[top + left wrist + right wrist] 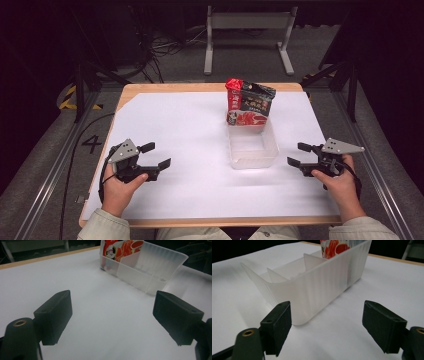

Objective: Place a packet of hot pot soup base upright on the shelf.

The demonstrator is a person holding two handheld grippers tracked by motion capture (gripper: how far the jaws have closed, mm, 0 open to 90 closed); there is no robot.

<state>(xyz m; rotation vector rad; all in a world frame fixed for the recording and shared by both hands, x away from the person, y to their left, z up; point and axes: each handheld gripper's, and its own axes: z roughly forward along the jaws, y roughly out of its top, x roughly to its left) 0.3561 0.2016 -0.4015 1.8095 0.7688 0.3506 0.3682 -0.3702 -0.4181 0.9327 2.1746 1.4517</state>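
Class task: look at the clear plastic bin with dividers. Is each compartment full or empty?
Partly filled. The bin holds red snack packets standing upright in its far compartment; the nearer compartments look empty.

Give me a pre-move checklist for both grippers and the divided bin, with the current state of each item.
1. Left gripper open, holding nothing: ok.
2. Right gripper open, holding nothing: ok.
3. Translucent divided bin sits flat on the white sheet, between the grippers: ok.
4. Red snack packets stand upright in the bin's far compartment: ok.
5. Near compartments free of objects: ok.
6. Packets sealed and undamaged: cannot tell.
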